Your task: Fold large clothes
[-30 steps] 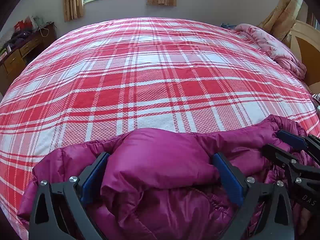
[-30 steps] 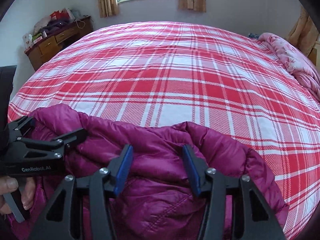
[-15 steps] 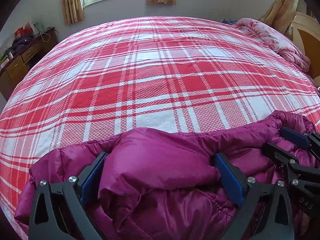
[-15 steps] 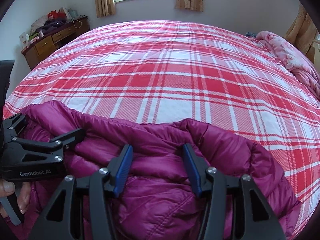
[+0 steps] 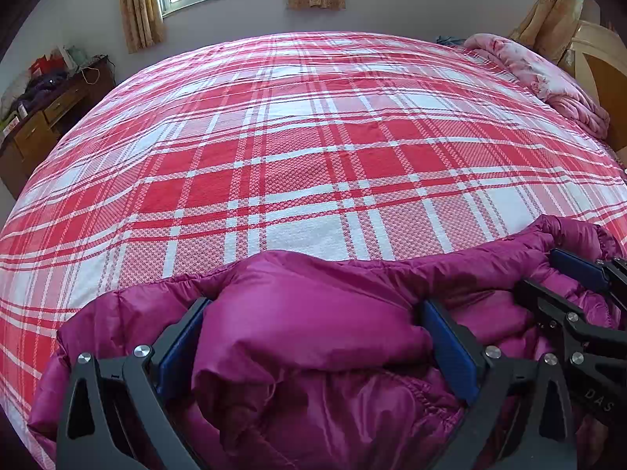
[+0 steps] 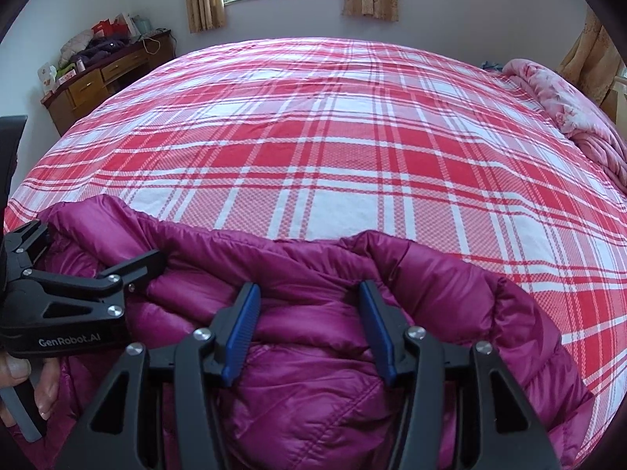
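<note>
Your jacket (image 5: 313, 337), a puffy magenta one, lies bunched along the near edge of the bed (image 5: 313, 149), on the red-and-white checked cover; the rest of the bed beyond it is bare cover, with a pink quilt (image 5: 548, 78) heaped at the far right corner. Your left tool (image 5: 313, 333) stands wide, a thick fold of the jacket bulging between its blue pads (image 5: 450, 348) and pressing against both; it grips that fold. Your right tool (image 6: 309, 325) sits further along the same near edge, its jaws about half apart with a padded ridge of the jacket squeezed between them; it grips the jacket too. Both tools point down at the jacket, side by side, close together; your fingers (image 6: 23, 380) show behind the left tool.
</note>
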Demonstrator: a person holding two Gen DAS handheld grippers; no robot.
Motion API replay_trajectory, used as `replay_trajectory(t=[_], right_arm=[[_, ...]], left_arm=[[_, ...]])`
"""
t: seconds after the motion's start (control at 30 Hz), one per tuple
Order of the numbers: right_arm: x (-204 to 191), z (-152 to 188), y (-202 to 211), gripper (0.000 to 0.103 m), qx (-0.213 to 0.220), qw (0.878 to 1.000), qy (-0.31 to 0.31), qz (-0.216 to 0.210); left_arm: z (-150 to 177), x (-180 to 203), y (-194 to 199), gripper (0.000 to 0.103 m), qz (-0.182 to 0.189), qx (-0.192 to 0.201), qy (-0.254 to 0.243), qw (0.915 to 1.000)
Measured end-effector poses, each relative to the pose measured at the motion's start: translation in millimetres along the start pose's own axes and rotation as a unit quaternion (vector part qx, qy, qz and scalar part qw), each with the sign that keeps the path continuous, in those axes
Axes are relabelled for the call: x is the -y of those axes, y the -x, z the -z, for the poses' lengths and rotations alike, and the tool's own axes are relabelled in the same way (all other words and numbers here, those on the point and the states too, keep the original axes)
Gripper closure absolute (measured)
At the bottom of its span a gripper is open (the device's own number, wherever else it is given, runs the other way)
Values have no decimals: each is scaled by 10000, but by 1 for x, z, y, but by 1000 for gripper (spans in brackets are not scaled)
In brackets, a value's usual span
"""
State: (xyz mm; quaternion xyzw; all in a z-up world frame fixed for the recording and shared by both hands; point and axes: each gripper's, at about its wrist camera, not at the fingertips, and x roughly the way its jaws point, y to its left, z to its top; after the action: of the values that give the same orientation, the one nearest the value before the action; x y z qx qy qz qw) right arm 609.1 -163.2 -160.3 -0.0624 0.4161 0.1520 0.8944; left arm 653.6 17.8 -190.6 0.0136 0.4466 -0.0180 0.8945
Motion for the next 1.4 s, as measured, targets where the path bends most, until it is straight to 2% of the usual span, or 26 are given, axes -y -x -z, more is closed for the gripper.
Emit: replay_trajectory(t=[0.83,0.97,1.0,1.07,1.1,1.17,1.2,1.27,1.4], right_arm=[[-1,-1,-2,47,-24,10000,20,14],[-1,-3,5,44,7,9997,216,-60],[-1,-4,15,43,79,9995,314,-67],[6,-2,44,41,338,9993,176,39],[13,1,63,33,483,9988,49,-6],[23,14,95,21,623,9979,-94,-139],[29,25,113,20,637,9977,-123,-178],[37,50,139,20,602,9980,-141,-147],[66,125,187,20,258,9978,-599,-154]], left_arm=[[-1,1,-1,1,-59,-4,-29,10000],[-9,-2,2,1,-69,-231,-77,9997],[-11,-6,11,1,-77,-189,-29,9998],[-11,-20,47,1,163,208,140,9996],[-9,-28,66,1,331,343,192,9987],[3,-45,102,1,412,471,220,9978],[14,-52,120,1,457,554,243,9971],[45,-66,156,1,432,704,226,9963],[128,-66,207,1,416,585,102,9974]])
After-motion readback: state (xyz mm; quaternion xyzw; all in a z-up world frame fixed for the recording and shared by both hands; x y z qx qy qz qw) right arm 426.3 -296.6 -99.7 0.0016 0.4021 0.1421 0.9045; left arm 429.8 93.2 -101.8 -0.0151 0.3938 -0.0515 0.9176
